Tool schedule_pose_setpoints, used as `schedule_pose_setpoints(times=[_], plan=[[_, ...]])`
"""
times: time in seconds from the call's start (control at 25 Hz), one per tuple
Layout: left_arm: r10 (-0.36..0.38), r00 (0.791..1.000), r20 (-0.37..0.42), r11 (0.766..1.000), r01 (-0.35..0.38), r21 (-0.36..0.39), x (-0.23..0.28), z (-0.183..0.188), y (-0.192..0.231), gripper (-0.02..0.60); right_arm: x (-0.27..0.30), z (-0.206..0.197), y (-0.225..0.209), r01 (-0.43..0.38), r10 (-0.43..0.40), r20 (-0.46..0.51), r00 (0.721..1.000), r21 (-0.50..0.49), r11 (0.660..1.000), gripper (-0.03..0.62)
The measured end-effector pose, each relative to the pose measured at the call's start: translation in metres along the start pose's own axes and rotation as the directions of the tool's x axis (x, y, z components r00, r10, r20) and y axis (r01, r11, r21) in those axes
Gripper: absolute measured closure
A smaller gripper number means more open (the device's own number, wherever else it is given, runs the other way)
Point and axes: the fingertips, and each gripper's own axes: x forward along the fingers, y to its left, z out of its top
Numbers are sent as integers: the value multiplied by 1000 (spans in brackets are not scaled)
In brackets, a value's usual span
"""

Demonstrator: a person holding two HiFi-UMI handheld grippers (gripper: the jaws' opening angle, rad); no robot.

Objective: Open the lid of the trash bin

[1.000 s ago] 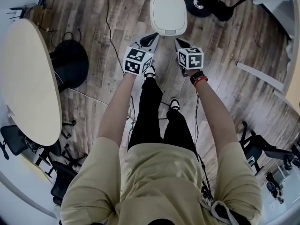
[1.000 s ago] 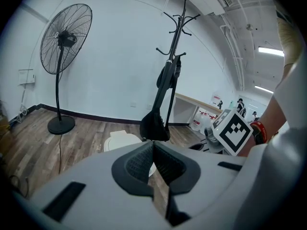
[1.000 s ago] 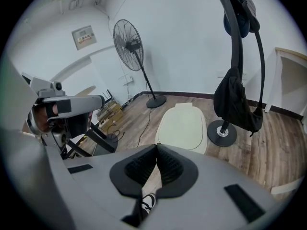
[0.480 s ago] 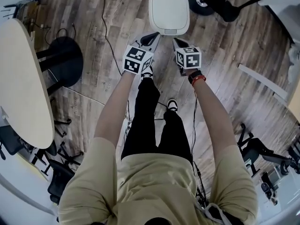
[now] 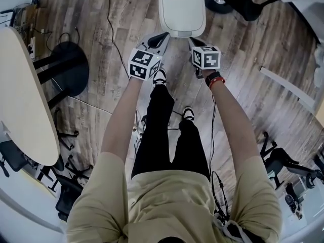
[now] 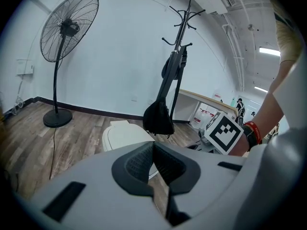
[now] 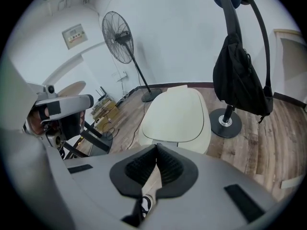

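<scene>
Left hand-held gripper (image 5: pixel 164 37) and right hand-held gripper (image 5: pixel 193 42): both with jaws closed and empty, near the trash bin (image 5: pixel 182 11) at 12 o'clock. Lid (image 7: pixel 178 113) down, contents unseen. Wood-plank floor (image 5: pixel 126 85). Coat-stand base (image 5: pixel 212 3) at 1 o'clock.

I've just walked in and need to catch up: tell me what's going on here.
A person stands on the wood-plank floor over a white plastic trash bin, with a grey hand-held gripper in each hand. The left hand-held gripper and the right hand-held gripper both point at the bin's near edge, jaws together and holding nothing. The bin's rounded white lid lies closed, so opening has not begun.
</scene>
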Motion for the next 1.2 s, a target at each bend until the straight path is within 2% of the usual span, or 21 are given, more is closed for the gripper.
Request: schedule_pose_setpoints(times=[0.8,1.2], plan=[[-25,999,-29,999,24,-42,40,-27,17,558,48,-17,-38,15,-15,-81,997,2,1000,592],[-34,999,-42,998,32,-47,49,-33,17,558,49,-20,-41,20,-20,-88,996,-3,1000,592]])
